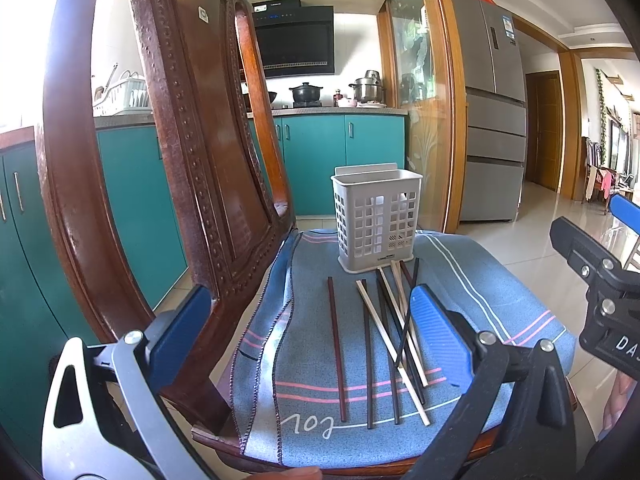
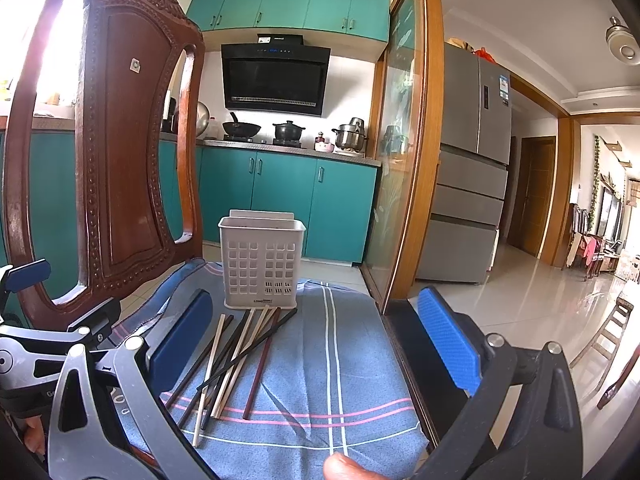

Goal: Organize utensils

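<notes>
Item: chopsticks point(image 1: 384, 336), a loose lot of dark and pale sticks, lay flat and partly crossed on the blue striped cloth point(image 1: 480, 280) covering a chair seat, in the lower centre of the left wrist view; one dark stick point(image 1: 337, 350) lay apart at the left of the lot. Item: white slotted holder point(image 1: 376, 224) stood upright at centre frame, just beyond the far tips of the sticks, some tips touching or nearly touching its base; no stick showed through its slots or above its rim, so it appeared empty. Item: left gripper point(image 1: 308, 330), jaws spread wide, hung above the near end of the sticks and gripped nothing. Item: right gripper point(image 2: 316, 344), jaws likewise spread, was empty, over the cloth at lower centre of its view. Progress, as judged: sorting not begun; every visible stick was left to be lifted and stood in the holder.
</notes>
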Demonstrator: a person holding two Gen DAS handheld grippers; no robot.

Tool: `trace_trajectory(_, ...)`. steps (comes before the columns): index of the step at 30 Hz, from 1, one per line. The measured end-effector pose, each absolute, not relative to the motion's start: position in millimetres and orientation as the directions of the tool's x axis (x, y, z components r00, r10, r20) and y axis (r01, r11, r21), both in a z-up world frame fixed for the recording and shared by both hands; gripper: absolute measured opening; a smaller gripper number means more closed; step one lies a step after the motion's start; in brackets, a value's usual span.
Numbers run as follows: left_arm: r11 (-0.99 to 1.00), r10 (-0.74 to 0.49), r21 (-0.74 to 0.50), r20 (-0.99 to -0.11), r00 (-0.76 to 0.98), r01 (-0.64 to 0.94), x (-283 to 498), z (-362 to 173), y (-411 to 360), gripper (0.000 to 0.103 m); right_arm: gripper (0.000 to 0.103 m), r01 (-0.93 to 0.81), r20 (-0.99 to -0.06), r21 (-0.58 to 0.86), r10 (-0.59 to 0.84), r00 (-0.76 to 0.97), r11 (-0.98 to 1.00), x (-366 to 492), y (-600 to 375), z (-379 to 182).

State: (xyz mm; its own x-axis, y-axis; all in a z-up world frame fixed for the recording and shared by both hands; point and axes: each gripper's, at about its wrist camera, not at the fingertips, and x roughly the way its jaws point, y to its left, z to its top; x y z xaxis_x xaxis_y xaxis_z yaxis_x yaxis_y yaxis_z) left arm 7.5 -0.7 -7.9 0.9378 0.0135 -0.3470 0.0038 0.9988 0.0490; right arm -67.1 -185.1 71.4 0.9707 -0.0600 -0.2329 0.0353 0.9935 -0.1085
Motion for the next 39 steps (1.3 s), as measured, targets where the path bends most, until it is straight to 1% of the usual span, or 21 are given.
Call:
trace_trajectory(10, 0.999, 0.011, 0.046, -0.346, 0.938, 0.005, 6.5, -7.2, -1.0, 0.1, 0.1, 0.042, -0.234, -0.113, -0.068, 0.97, 0.993, -66.0, -186.3, 71.0)
trace_trajectory(15, 1.0, 0.001, 0.027, -0.334, 0.942, 0.008, 4.4, -5.0, 1.8, 0.099, 0.1, 0.044, -0.247, -0.122, -0.073, 0.966, 0.992, -63.7, -187.7, 64.8)
trace_trajectory(23, 0.999, 0.002, 0.034, -0.337, 0.941, 0.01, 6.0, -5.7, -0.2, 0.099, 0.1, 0.044, -0.273, -0.127, -0.078, 0.959, 0.991, -58.8, -188.1, 54.5)
trace_trajectory(32, 0.999, 0.006, 0.044, -0.35, 0.937, 0.01, 8.3, -7.1, -3.3, 0.099, 0.1, 0.043, -0.302, -0.118, -0.077, 0.95, 0.992, -53.9, -191.3, 48.3)
trace_trajectory(39, 0.998, 0.022, 0.069, -0.377, 0.926, 0.005, 14.1, -12.0, -9.0, 0.099, 0.1, 0.049, -0.322, -0.123, -0.086, 0.943, 0.991, -46.5, -192.8, 43.0)
